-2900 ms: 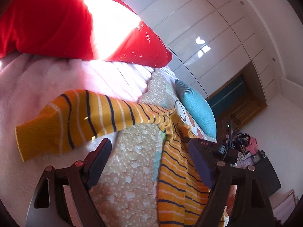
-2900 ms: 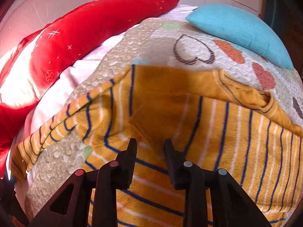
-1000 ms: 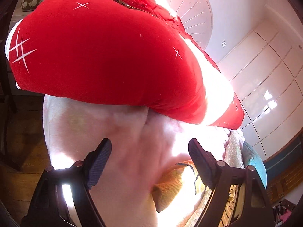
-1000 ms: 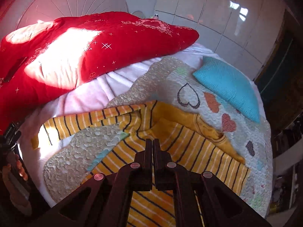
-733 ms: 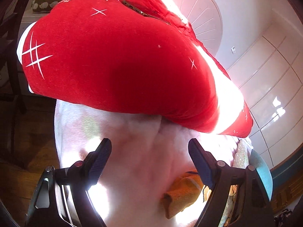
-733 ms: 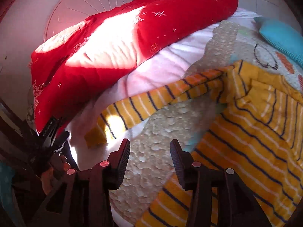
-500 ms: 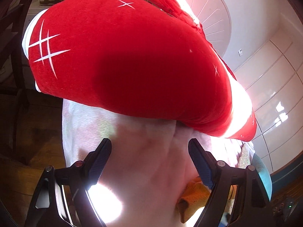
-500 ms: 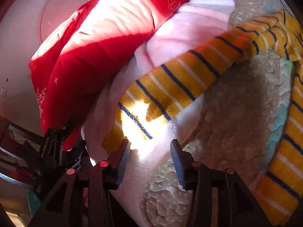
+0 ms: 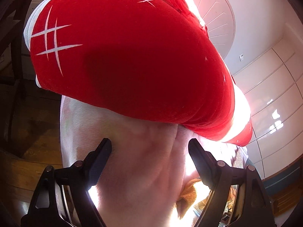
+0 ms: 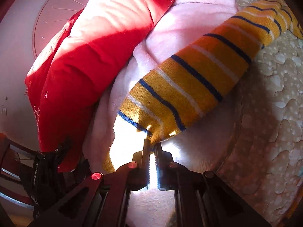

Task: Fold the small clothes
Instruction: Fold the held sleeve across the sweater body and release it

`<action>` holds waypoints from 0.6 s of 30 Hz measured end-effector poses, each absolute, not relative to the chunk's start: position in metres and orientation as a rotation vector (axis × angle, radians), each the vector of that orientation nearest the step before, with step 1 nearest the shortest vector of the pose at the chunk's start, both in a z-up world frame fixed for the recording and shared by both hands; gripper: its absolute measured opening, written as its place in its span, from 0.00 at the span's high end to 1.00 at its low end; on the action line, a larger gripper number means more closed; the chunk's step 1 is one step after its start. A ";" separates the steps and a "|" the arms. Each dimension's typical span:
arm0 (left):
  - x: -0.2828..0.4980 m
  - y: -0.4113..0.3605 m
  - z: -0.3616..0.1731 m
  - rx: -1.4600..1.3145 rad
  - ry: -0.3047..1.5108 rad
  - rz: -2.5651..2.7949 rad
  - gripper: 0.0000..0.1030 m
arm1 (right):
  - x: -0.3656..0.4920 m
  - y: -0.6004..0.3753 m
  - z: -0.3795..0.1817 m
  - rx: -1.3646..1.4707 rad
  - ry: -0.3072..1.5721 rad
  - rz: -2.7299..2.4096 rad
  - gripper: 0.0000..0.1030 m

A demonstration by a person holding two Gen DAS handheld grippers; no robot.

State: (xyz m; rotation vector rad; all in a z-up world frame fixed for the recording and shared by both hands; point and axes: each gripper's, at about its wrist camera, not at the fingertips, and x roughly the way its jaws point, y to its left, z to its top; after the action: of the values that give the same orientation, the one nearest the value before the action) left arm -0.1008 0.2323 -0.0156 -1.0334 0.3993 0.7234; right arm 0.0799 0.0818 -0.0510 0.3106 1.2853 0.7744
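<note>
A small yellow sweater with navy and white stripes lies on the bed. Its sleeve point(image 10: 198, 79) stretches from upper right down to the middle of the right wrist view. My right gripper point(image 10: 152, 147) is shut on the sleeve's cuff end, pinching the knit fabric between its fingertips. In the left wrist view only a bit of the yellow cuff point(image 9: 189, 193) shows at lower right. My left gripper point(image 9: 149, 149) is open and empty, low at the bed's edge, over the pale pink blanket point(image 9: 136, 170).
A big red cushion point(image 9: 123, 56) lies on the pink blanket point(image 10: 189, 19) and fills the upper left wrist view. A quilted bedspread point(image 10: 269, 113) lies to the right. The left gripper's body point(image 10: 45, 170) shows at lower left. Wooden floor point(image 9: 28, 147) lies beside the bed.
My right gripper has moved in on the sleeve's end and shut on it. My left gripper stayed open and drifted slightly further from the sweater, toward the bed's edge.
</note>
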 end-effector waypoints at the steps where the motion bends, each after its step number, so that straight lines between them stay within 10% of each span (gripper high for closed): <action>1: -0.100 0.232 -0.016 -1.032 0.402 0.724 0.20 | 0.079 0.080 -0.045 0.292 1.267 0.781 0.95; 18: -0.079 0.203 -0.002 -0.946 0.439 0.674 0.20 | 0.144 -0.248 0.143 -0.234 0.886 0.043 0.93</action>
State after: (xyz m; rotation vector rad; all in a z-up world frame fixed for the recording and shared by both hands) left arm -0.0793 0.2033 -0.0023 -0.9461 0.4392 0.6743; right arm 0.1440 -0.2483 0.1433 -0.2343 0.8856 0.0425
